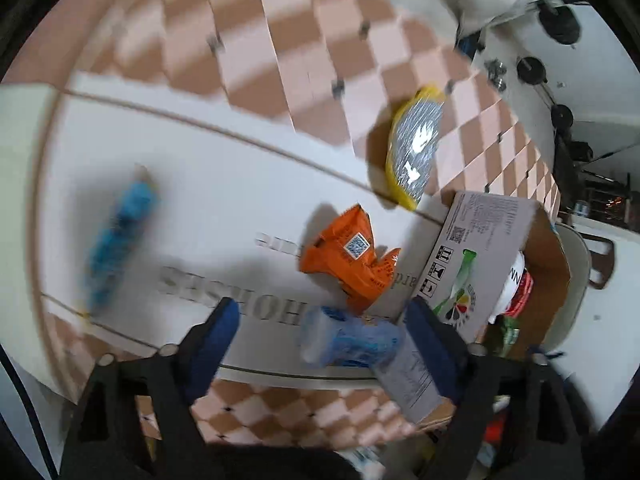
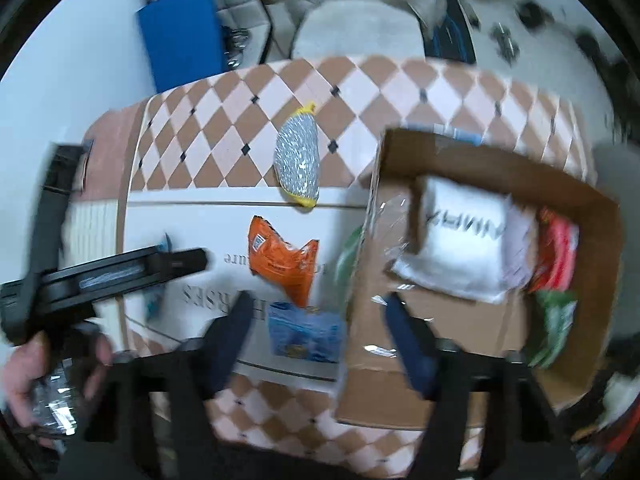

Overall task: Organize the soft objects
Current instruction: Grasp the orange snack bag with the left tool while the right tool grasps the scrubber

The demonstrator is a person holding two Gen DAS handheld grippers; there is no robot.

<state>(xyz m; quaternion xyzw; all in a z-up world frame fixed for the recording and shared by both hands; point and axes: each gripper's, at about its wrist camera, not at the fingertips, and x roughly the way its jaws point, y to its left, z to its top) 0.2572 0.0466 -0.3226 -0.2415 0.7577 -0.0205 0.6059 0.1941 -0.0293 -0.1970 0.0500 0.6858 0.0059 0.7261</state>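
Left gripper (image 1: 322, 330): jaws apart with nothing pinched; a blue packet (image 1: 352, 340) lies on the counter in the gap, nearer the right finger. I cannot tell whether that finger touches it.
Right gripper (image 2: 318, 332): jaws apart and empty, hanging above the same blue packet (image 2: 306, 334) and the near wall of the cardboard box (image 2: 420, 320).
Soft objects on the counter: an orange packet (image 1: 348, 258) lies crumpled just beyond the blue one; a silver pouch with yellow edges (image 1: 414, 148) lies farther back; a long blue wrapper (image 1: 118, 236) lies well apart to the left.
Box: open-topped, at the counter's right end, beside the orange and blue packets. Inside are a white bag with dark lettering (image 2: 460, 240), a red packet (image 2: 556, 248) and a green packet (image 2: 554, 328).
In the way: the box wall stands close against the blue packet's right side.
Person: a hand (image 2: 24, 376) at the lower left of the right wrist view holds the other gripper's black handle.
Hard to make out: both views are motion-blurred; the long blue wrapper is a smear, and print on the packets is unreadable.
Surface: a counter (image 1: 280, 60) covered in a pink and brown diamond pattern, with a large white printed sheet (image 1: 200, 184) under most packets.
Room: a pale upholstered seat (image 2: 356, 32) and a blue panel (image 2: 180, 32) beyond the counter.
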